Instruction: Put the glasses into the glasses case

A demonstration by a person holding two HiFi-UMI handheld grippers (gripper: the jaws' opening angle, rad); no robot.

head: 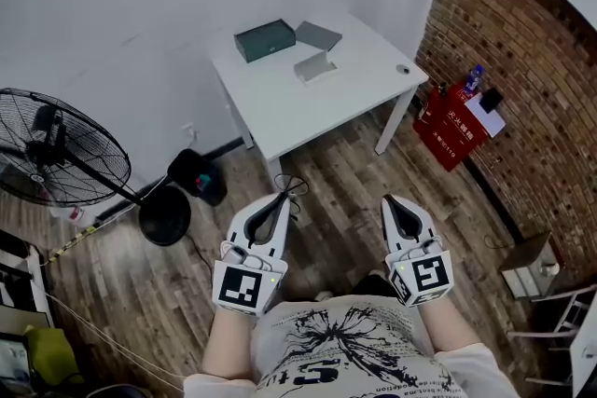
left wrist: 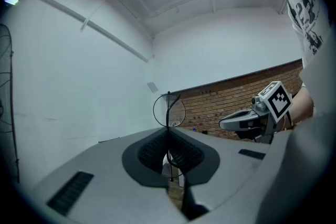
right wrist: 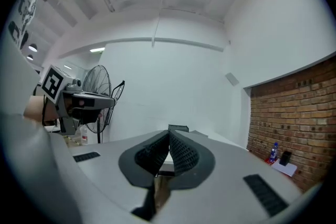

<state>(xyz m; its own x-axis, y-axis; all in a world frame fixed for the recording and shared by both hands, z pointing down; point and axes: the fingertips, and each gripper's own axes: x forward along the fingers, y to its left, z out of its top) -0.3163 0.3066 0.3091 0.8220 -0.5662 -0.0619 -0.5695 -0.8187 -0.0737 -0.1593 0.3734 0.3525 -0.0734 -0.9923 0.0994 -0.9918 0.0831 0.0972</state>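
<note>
Thin wire-framed glasses (head: 291, 185) stick out from the tip of my left gripper (head: 283, 199), which is shut on them over the wooden floor, short of the white table (head: 280, 107). In the left gripper view a round lens (left wrist: 169, 110) stands above the closed jaws. My right gripper (head: 391, 201) is shut with nothing in it. On the table's far side lie a dark green box (head: 265, 40), a flat grey piece (head: 318, 35) and a light grey case-like thing (head: 315, 67). Which one is the glasses case I cannot tell.
A black standing fan (head: 56, 149) is at the left, with a dark bag (head: 196, 174) near its base. A red box (head: 452, 126) with a bottle (head: 474, 79) on it stands against the brick wall (head: 522, 61) at the right. A small round object (head: 403, 69) lies at the table's right corner.
</note>
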